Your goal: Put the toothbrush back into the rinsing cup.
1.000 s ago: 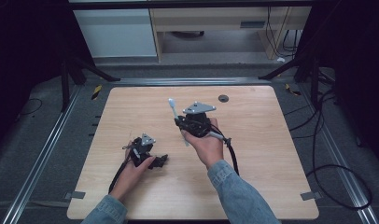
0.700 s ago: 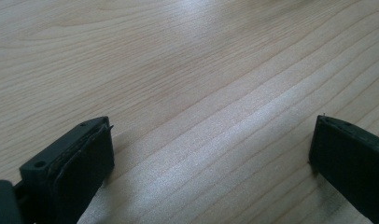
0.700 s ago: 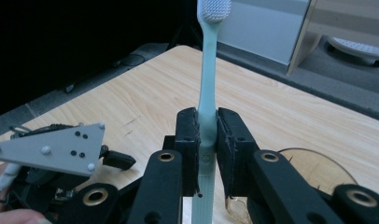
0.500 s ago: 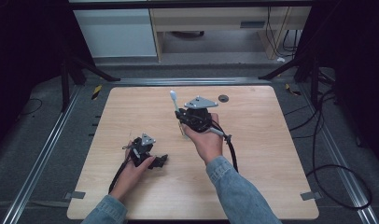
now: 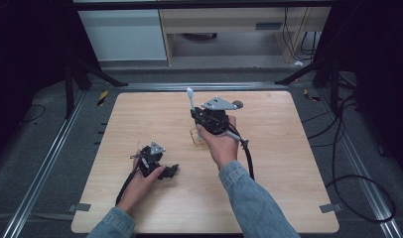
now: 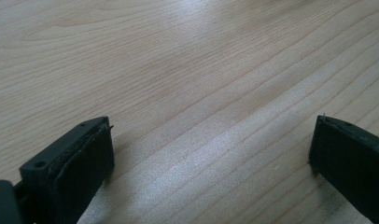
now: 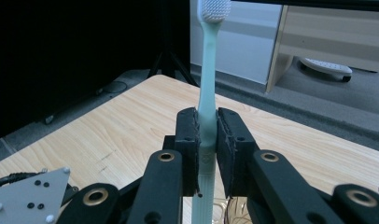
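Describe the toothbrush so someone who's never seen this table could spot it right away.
Start at the light wooden table and find the right tongs raised over its middle. Clamped upright between their black pads is the toothbrush: a slim, pale mint-green handle with a white bristled head on top, the one light-coloured thing against black hardware.

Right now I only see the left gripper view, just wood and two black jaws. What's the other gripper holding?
Observer: The right gripper is shut on a pale green toothbrush, bristles pointing up.
Operator: Is anything under it?
Observer: What looks like a clear cup stands on the table just below it.
Operator: Where's my gripper?
Observer: Your left gripper sits low on the wooden table, nearer the front edge, apart from the cup.
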Available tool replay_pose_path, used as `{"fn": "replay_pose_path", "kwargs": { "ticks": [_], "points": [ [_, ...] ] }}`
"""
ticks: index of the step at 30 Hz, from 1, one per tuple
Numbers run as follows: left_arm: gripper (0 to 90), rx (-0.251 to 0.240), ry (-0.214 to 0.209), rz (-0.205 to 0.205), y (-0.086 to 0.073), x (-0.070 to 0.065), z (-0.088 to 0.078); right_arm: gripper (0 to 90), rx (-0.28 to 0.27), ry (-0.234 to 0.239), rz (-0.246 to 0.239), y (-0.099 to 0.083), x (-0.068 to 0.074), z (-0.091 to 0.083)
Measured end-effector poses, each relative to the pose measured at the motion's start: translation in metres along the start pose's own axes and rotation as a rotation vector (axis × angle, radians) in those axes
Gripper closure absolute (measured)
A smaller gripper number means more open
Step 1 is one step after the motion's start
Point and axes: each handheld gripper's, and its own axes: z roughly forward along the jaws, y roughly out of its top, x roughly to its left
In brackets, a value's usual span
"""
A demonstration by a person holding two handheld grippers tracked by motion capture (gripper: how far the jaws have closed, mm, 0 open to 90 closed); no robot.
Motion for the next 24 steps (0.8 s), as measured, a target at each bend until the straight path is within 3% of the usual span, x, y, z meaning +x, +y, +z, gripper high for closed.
{"fn": "replay_pose_path", "kwargs": {
  "ticks": [6, 16, 24],
  "points": [
    [0.0, 0.001, 0.0, 0.0, 0.0, 0.0, 0.0, 79.2, -0.027, -0.004, 0.005, 0.002, 0.001, 0.003],
    [0.0, 0.002, 0.001, 0.002, 0.0, 0.0, 0.0, 79.2, -0.062, -0.02, -0.01, 0.024, 0.003, 0.016],
    [0.0, -0.001, 0.003, -0.002, 0.0, 0.0, 0.0, 79.2, -0.085, -0.023, 0.01, 0.022, 0.001, 0.02]
  ]
}}
